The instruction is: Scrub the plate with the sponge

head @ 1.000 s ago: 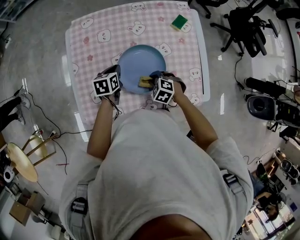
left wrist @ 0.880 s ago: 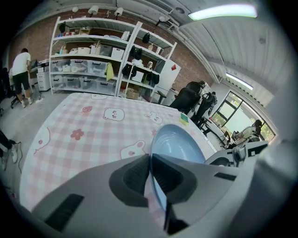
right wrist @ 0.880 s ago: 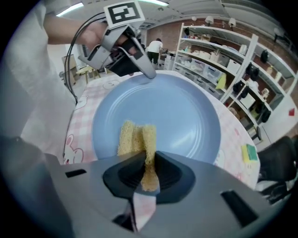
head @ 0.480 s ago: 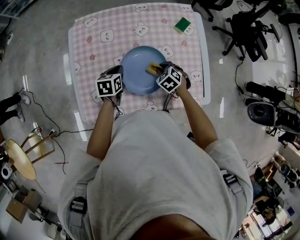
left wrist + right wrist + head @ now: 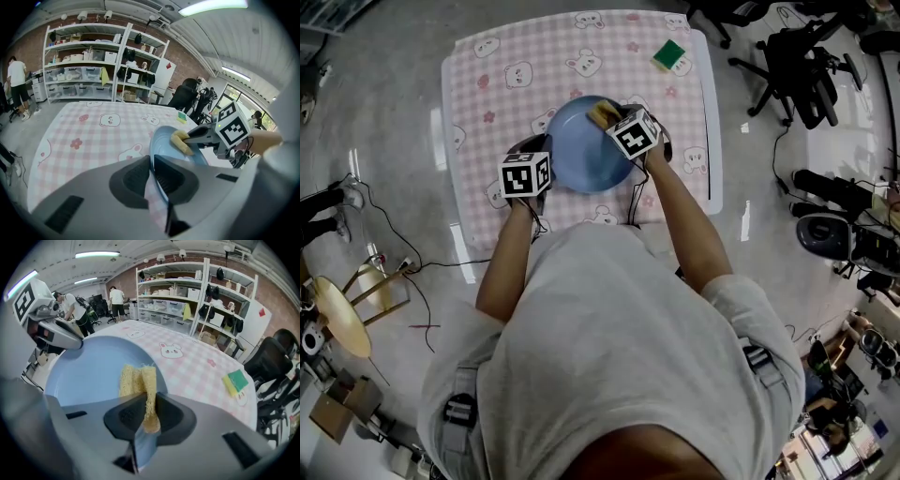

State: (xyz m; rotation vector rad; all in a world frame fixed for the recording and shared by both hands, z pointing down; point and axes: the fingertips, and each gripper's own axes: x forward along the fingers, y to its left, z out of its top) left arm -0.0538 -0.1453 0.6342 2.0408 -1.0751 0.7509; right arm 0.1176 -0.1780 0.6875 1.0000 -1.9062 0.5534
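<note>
A blue plate [image 5: 586,145] lies on the pink bear-print tablecloth [image 5: 516,66]. My left gripper [image 5: 534,161] is shut on the plate's near-left rim [image 5: 154,150]. My right gripper [image 5: 609,117] is shut on a yellow sponge [image 5: 602,113], pressed on the plate's far right part. In the right gripper view the sponge [image 5: 140,383] sticks out between the jaws over the plate [image 5: 89,376]. From the left gripper view the sponge [image 5: 180,141] and the right gripper [image 5: 190,139] show across the plate.
A green and yellow sponge [image 5: 667,52] lies at the table's far right corner, also visible as a green sponge [image 5: 236,380] in the right gripper view. Office chairs [image 5: 797,56] stand right of the table. Shelves [image 5: 84,65] line the wall.
My right gripper has carried the yellow sponge from the plate's near edge across to its far right part. The left gripper has kept its hold on the rim.
</note>
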